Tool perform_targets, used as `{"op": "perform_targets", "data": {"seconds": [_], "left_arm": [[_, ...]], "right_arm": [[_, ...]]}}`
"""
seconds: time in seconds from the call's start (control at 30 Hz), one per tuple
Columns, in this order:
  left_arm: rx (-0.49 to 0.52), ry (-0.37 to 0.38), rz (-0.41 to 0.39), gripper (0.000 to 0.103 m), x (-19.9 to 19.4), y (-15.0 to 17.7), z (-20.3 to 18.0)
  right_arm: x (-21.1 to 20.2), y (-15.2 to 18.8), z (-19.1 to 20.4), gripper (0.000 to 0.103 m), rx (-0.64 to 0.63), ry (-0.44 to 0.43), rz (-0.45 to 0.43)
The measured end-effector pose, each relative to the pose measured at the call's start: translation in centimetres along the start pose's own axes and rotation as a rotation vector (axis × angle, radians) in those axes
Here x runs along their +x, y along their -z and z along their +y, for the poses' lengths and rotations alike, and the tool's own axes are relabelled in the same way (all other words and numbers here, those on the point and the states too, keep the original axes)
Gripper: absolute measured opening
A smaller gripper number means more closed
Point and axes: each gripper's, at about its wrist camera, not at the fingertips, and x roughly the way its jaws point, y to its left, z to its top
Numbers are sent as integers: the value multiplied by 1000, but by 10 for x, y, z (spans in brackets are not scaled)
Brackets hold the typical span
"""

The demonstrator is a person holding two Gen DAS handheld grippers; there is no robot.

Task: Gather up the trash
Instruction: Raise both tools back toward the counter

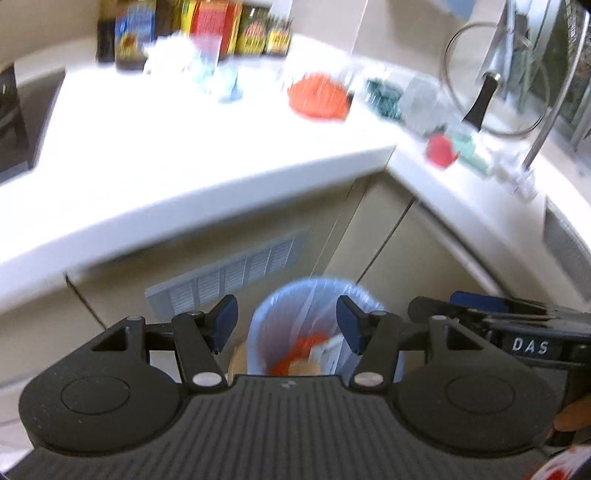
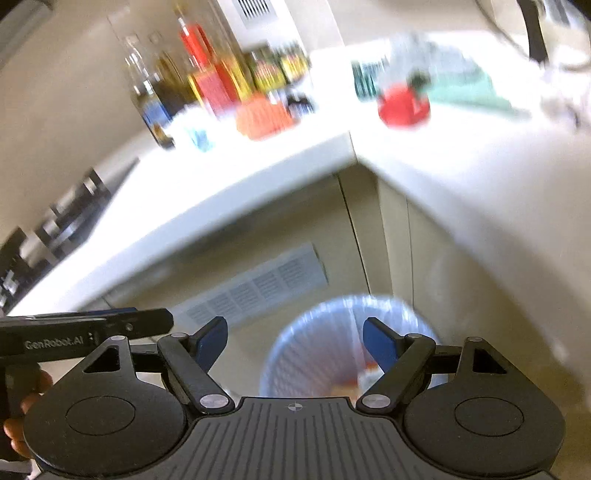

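Both grippers are empty. The left gripper (image 1: 286,325) has its blue pads apart with nothing between them; the right gripper (image 2: 295,345) stands wider, also bare.

A pale blue plastic-lined wastebasket (image 1: 314,295) sits on the floor, tucked into the inside corner of the cream cabinets, directly below where the two runs of white countertop (image 1: 184,147) meet. Sensible spot: trash from either run drops straight down. It already holds orange and white scraps (image 1: 306,350), so the task looks part done.

Both grippers point down over the bin's mouth, side by side. The right gripper's body shows at the right edge of the left view, so they are close together.

Candidates left on the countertop, all motion-blurred:
- orange crumpled piece (image 1: 319,96) near the back, mid-run
- red round item (image 1: 441,149) near the front edge of the right run
- teal cloth-like thing (image 1: 471,151) just beside it

Bottles and jars (image 1: 236,29) along the back wall look like storage, not trash.

Likely next: pick the orange piece.
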Motion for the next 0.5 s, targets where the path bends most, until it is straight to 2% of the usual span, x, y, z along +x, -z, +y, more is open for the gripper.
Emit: {"op": "perform_targets", "data": {"seconds": [0.2, 0.5], "left_arm": [[62, 26, -89, 55, -17, -37, -8], [126, 36, -154, 55, 0, -84, -10]], "right_arm": [[-25, -36, 7, 81, 3, 39, -117], [-26, -75, -19, 80, 95, 151, -222]]}}
